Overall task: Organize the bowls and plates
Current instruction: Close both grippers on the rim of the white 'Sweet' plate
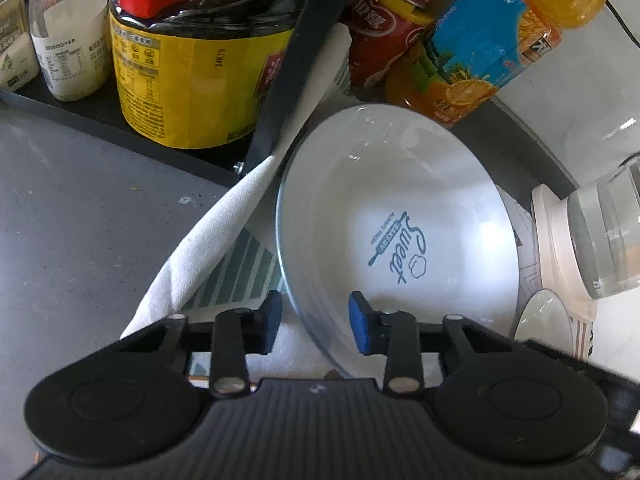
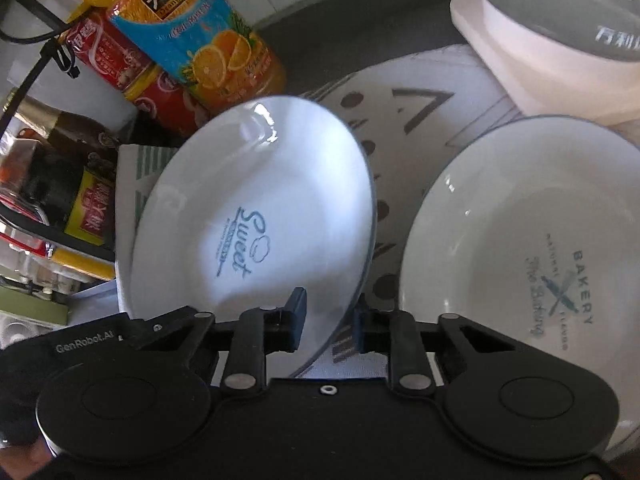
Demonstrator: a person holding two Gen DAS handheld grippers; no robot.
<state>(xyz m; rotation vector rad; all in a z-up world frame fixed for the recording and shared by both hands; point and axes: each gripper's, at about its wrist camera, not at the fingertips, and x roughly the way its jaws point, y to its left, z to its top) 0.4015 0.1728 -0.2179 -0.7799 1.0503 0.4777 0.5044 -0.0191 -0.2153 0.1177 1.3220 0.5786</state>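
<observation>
A white bowl printed "Sweet" (image 1: 400,220) is tilted above a white patterned cloth (image 1: 208,248). My left gripper (image 1: 316,326) straddles its near rim, one blue pad (image 1: 362,328) inside and one outside, with gaps showing on both sides. My right gripper (image 2: 330,318) straddles the rim of the same "Sweet" bowl (image 2: 256,208) from the other side, also not visibly clamped. A second white bowl printed "Bakery" (image 2: 520,240) rests flat on the cloth to the right.
Bottles crowd the back: a yellow-labelled soy sauce jug (image 1: 192,60), milk bottle (image 1: 68,40), red cans (image 2: 120,68), orange juice bottle (image 2: 200,40). A glass lid on a white container (image 2: 552,28) stands at right. Grey countertop (image 1: 80,220) lies left.
</observation>
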